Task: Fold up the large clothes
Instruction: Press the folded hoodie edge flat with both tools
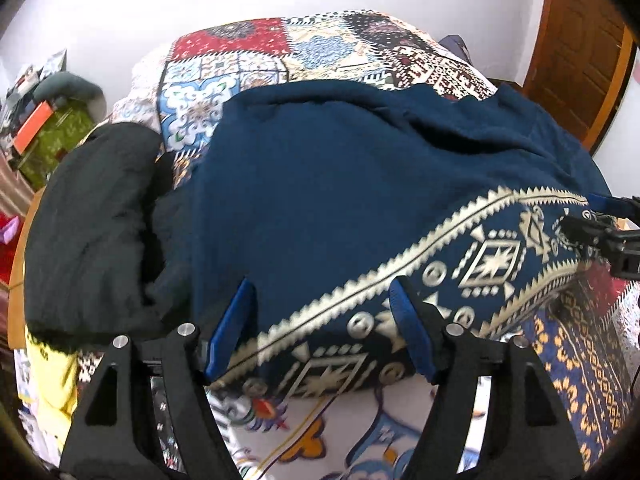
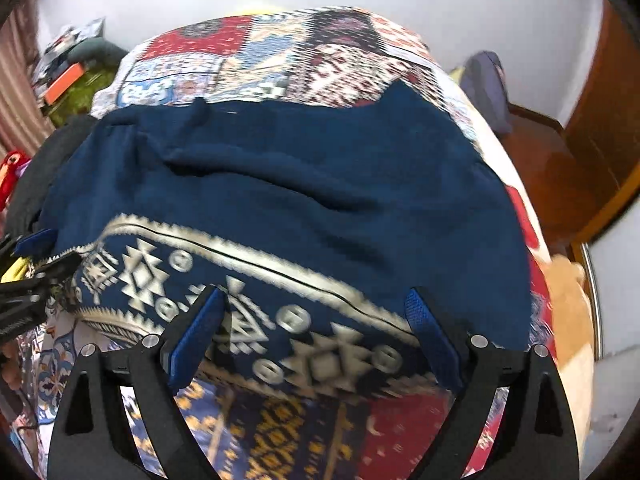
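Lying flat on the patchwork-print bedspread (image 1: pixel 224 64), the navy garment with a cream geometric border (image 1: pixel 320 184) sits under the left gripper (image 1: pixel 320 332) and right gripper (image 2: pixel 320 340), both spread apart, gripping nothing.

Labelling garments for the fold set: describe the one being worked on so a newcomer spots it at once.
Start at the bed with the patchwork cover. The blue garment lies spread across it, its near edge by both open grippers. Unlike the plain black clothes at its left, it is deep blue with a cream geometric border along that edge.
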A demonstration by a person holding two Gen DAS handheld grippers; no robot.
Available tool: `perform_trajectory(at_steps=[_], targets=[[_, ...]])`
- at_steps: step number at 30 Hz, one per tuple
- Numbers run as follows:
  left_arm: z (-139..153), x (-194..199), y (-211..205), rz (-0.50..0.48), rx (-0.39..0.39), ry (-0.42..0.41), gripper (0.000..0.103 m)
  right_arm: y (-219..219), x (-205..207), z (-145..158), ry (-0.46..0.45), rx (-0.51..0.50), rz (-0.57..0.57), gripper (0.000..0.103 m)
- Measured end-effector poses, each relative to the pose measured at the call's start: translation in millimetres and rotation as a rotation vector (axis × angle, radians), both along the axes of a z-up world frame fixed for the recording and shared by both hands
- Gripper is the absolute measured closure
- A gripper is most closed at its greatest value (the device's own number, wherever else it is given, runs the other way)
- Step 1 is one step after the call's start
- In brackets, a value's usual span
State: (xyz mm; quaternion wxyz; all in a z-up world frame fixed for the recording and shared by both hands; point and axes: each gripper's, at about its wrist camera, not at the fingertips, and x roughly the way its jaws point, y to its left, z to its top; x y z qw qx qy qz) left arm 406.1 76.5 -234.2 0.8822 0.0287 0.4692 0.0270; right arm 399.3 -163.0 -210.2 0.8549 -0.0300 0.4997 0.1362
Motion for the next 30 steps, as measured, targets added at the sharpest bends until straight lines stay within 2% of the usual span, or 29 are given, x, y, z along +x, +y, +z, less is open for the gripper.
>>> perform_trajectory(at_steps=[5, 8, 10, 16, 19, 24, 26, 28, 30], targets=[[1.0, -21.5, 17.3, 0.045, -0.001, 0.016, 0.032, -17.7, -13.1, 3.3, 0.014, -0.040, -0.040, 0.013], [1.5, -35.0, 30.5, 0.105, 0.004, 0.026, 0.032, -25.0, -20.6, 5.8, 0.021, -0.057, -0.051, 0.013], [0.9, -43.2, 41.4, 0.145, -0.017, 0.034, 0.032, -27.9, -25.9, 8.8, 0.023, -0.056, -0.056, 0.013], [8.9, -70.3, 75.9, 0.274, -0.153, 0.023, 0.032, -28.4, -40.2, 23.9, -0.005, -0.044, -0.047, 0.013], [12.3, -80.0, 86.0, 0.305, -0.275, 0.013, 0.032, -26.2, -45.4, 33.4, -0.027, -0.034, -0.040, 0.013], [-7.2, -77.1, 88.3, 0.275, -0.608, 0.040, 0.032, -21.1, -46.8, 39.6, -0.041, -0.013, -0.035, 0.013], [-19.5, -71.5, 84.8, 0.264, -0.707, 0.061, 0.032, -18.4, -45.8, 39.1, -0.040, -0.009, -0.032, 0.013], [-31.9, -65.5, 83.1, 0.273, -0.764, 0.072, 0.032, -16.1, -43.9, 36.6, -0.037, -0.007, -0.028, 0.013], [-38.0, -60.0, 85.2, 0.305, -0.799, 0.029, 0.032, -13.8, -42.0, 34.1, -0.034, -0.013, -0.022, 0.013]])
